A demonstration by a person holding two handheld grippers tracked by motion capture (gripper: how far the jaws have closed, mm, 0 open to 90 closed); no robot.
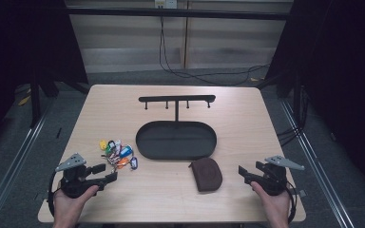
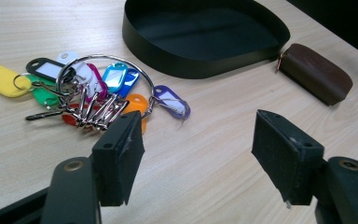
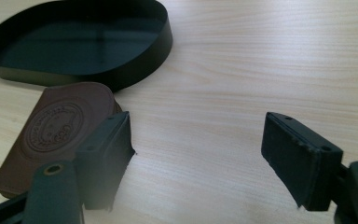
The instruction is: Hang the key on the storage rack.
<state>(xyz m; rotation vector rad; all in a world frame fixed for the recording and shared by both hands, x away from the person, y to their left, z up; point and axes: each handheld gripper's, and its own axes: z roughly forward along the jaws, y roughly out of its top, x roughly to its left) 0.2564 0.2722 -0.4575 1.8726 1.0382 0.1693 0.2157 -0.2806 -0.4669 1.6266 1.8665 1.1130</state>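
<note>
A metal ring with several coloured key tags [image 1: 118, 153] [image 2: 93, 91] lies on the wooden table left of a black oval tray [image 1: 147, 142] [image 2: 168, 58] [image 3: 121, 70]. A brown leather pouch [image 1: 206, 174] [image 2: 314, 72] [image 3: 58, 128] lies just in front of the tray's right half. A black key rack [image 1: 177, 99] with hooks rises behind the tray. My left gripper [image 1: 105, 173] [image 2: 198, 154] rests near the front left edge, open and empty, with the key ring just beyond its jaws. My right gripper [image 1: 244, 173] [image 3: 198, 154] is at the front right, open and empty, the pouch beside its left jaw.
The table's edges [image 1: 171, 221] lie close behind both hands. Dark curtains flank the table, and cables [image 1: 190, 73] trail on the floor beyond its far edge. Bare wood [image 1: 237, 114] lies to the right of the tray.
</note>
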